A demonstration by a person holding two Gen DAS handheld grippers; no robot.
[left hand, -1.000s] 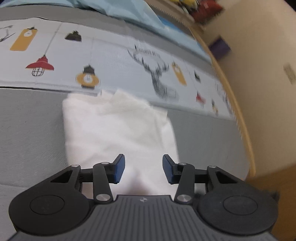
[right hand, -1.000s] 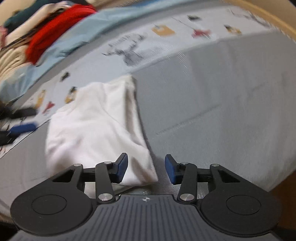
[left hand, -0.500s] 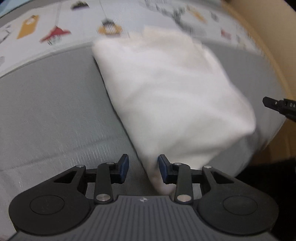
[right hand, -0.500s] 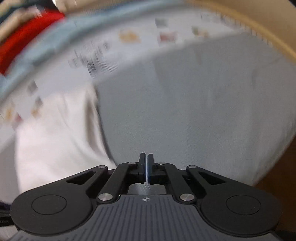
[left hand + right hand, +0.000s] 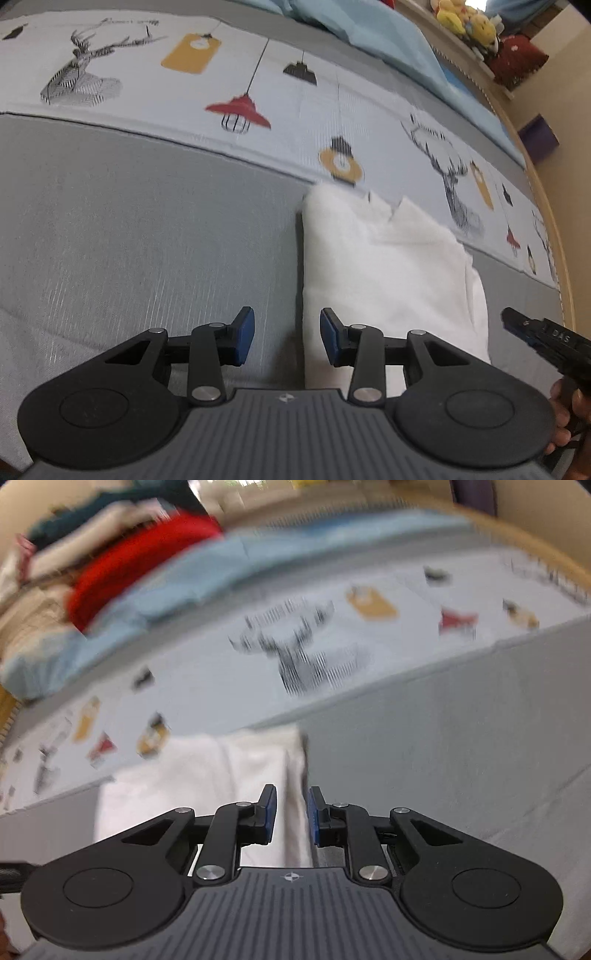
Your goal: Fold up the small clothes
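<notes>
White garment [image 5: 388,273], already folded into a narrow stack, lies on the grey part of the bed [image 5: 147,229], its far end just reaching the printed lamp-and-deer strip [image 5: 258,110]. Left hand-held gripper [image 5: 284,341]: jaws apart and opening a little, straddling the garment's left long edge at the near end, pads not pressing on cloth. Right hand-held gripper [image 5: 291,819]: jaws narrowly apart and opening, the garment's right edge running up between them, no clamp visible; view is motion-blurred, so contact is hard to tell. Its tip also shows at the right edge of the left view. My read: both grippers are lining up on the near corners for the next fold, near end over to far end. Next move needs both jaws down onto the near hem and closed on all layers, then an even lift so the stack doesn't splay. Pile of other clothes [image 5: 110,565] sits at the far side of the bed.
</notes>
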